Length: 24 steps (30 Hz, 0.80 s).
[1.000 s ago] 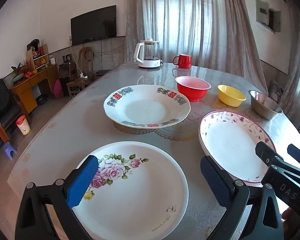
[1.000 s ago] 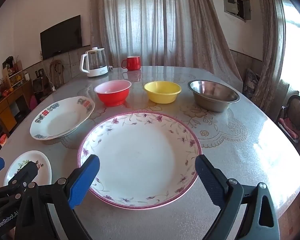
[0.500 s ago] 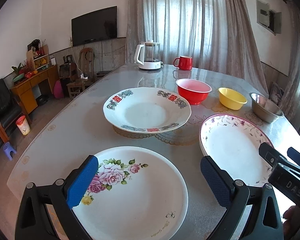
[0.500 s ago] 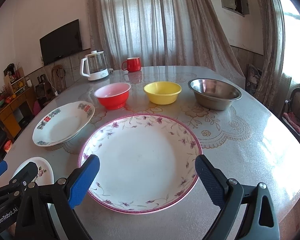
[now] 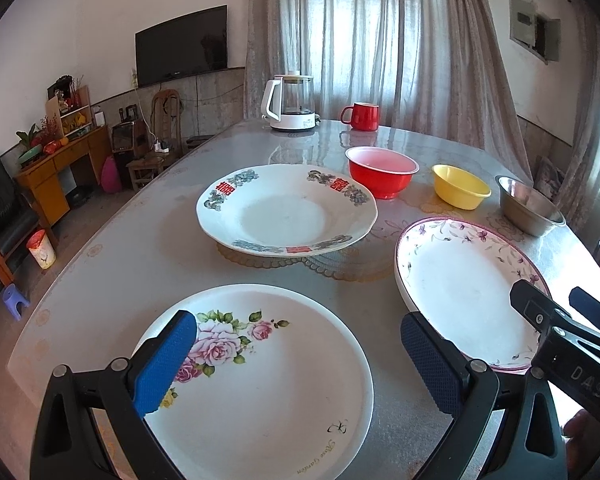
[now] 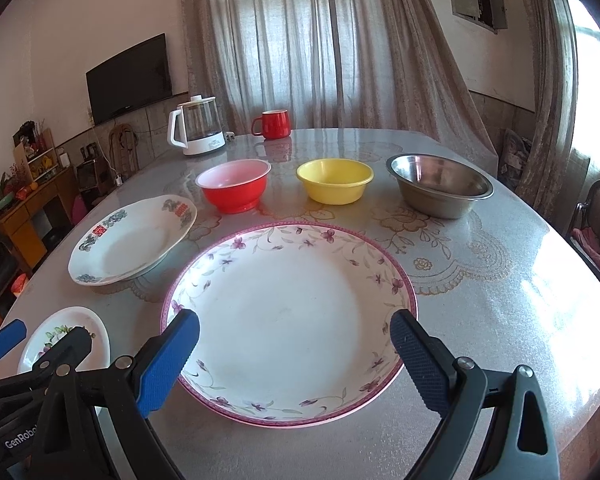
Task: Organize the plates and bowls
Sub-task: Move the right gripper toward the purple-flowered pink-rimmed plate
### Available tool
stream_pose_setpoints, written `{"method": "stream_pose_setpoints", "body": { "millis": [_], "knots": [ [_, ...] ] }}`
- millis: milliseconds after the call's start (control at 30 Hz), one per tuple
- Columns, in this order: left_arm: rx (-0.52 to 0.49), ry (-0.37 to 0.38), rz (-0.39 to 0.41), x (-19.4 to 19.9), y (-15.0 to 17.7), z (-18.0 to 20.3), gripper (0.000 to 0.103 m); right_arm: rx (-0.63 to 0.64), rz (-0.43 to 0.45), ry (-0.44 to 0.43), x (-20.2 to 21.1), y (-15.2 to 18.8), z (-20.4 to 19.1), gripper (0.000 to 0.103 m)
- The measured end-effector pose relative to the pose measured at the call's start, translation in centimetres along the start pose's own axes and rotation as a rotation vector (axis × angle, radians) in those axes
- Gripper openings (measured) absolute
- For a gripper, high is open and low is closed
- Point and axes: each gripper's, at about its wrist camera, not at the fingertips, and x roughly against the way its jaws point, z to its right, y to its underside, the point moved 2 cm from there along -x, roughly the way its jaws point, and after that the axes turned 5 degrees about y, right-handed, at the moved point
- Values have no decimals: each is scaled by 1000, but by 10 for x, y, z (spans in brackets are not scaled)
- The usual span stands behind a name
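Note:
A white rose-print plate (image 5: 260, 376) lies under my open, empty left gripper (image 5: 296, 364). A large purple-flowered plate (image 6: 288, 320) lies under my open, empty right gripper (image 6: 294, 360); it shows at right in the left wrist view (image 5: 460, 284). A deep plate with red characters (image 5: 286, 210) sits further back. Behind stand a red bowl (image 6: 234, 186), a yellow bowl (image 6: 334, 180) and a steel bowl (image 6: 440, 184) in a row. The rose plate shows at lower left in the right wrist view (image 6: 84, 332).
A glass kettle (image 5: 290, 102) and a red mug (image 5: 362, 116) stand at the far edge of the round table (image 6: 480, 280). A chair (image 6: 598, 224) is off to the right. The right gripper's body (image 5: 568, 340) shows in the left wrist view.
Both grippers have pulled back slightly and risen a little; the plates appear a bit farther away. Nothing on the table has moved.

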Motion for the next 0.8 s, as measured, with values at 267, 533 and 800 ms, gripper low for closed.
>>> {"method": "stream_pose_setpoints", "body": {
  "millis": [267, 533, 800],
  "knots": [
    [-5, 4, 4, 3, -1, 2, 103, -13, 5, 1, 3, -1, 5, 98],
    [-10, 10, 14, 7, -2, 4, 103, -19, 11, 1, 5, -2, 7, 98],
    [-24, 21, 28, 13, -3, 8, 103, -23, 12, 3, 8, -1, 10, 98]
  ]
}}
